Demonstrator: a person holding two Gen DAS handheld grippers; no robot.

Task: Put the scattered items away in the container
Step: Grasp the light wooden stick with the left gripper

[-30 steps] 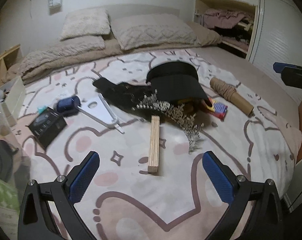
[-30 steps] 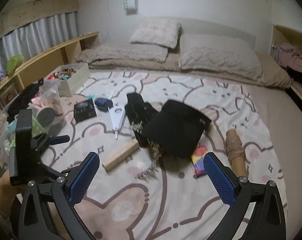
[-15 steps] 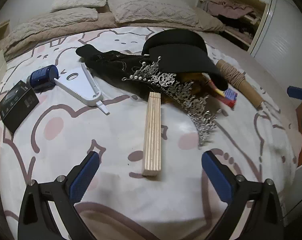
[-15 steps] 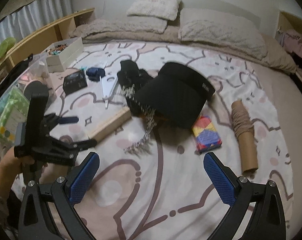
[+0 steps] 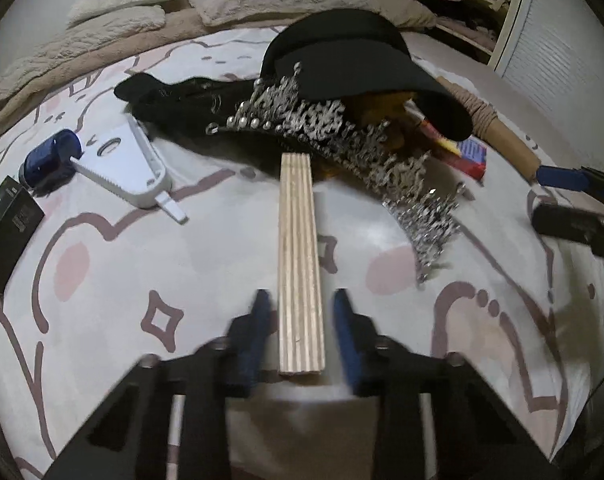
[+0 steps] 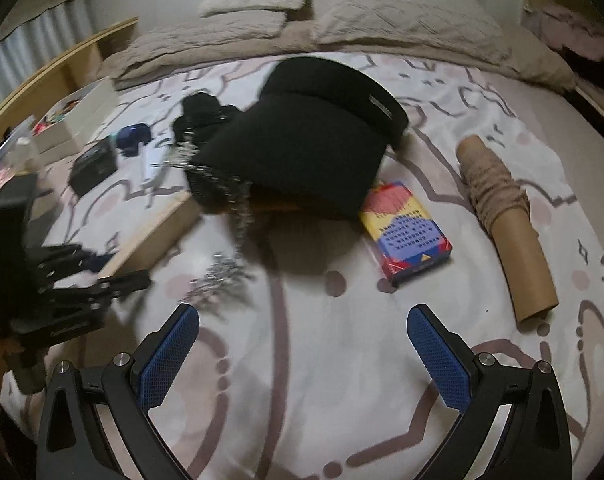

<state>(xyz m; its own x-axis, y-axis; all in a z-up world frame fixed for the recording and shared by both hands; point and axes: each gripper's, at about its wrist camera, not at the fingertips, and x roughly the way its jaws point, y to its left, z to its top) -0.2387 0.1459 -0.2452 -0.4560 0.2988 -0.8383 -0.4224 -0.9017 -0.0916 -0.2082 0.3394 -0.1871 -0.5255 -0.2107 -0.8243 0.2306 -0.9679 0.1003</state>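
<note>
Straddling layered plywood strip [image 5: 300,264], left tool [image 5: 300,312] narrowly apart; right tool [image 6: 303,344] wide apart

The bedspread [image 5: 182,280] is white with pink blobs and mauve-brown outlines, stars and footprints. The wooden strip [image 5: 300,264] is pale tan with fine lengthwise stripes. The hat [image 6: 313,148] is black, the tiara [image 5: 341,140] silver. The box [image 6: 405,236] is red, yellow and blue with dotted rows. The cardboard tube [image 6: 517,252] is brown. The gripper pads [image 6: 437,364] are blue with a mesh texture.
</note>
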